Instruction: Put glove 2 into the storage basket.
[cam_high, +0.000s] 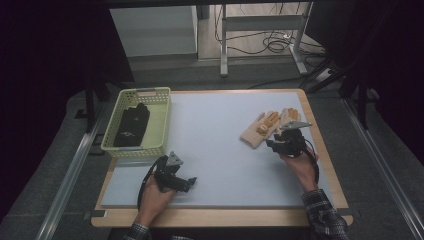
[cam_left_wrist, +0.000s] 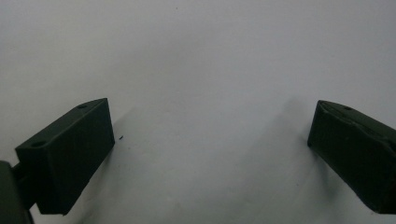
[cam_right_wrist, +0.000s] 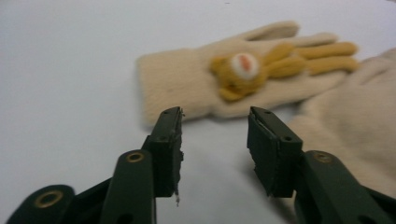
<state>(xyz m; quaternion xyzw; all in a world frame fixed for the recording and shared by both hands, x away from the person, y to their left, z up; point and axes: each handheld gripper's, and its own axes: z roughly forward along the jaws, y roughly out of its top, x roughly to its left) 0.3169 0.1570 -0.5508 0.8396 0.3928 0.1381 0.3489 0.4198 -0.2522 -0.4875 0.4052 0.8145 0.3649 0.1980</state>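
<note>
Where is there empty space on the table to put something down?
The big bare patch is the white mat's middle, between the yellow basket and the cream gloves. The near edge between both tongs is free too. It is crowded at the right, around the gloves and right tongs.

Dim and grainy from above, with black at both sides and brighter floor beyond the table (cam_high: 225, 165). Even, soft light on the white top; faint shadows only. From the left gripper (cam_left_wrist: 210, 140), pale haze, soft shadows beside both jaws. From the right gripper (cam_right_wrist: 215, 140), sharp jaws, blurred gloves (cam_right_wrist: 252, 79), no glare.
</note>
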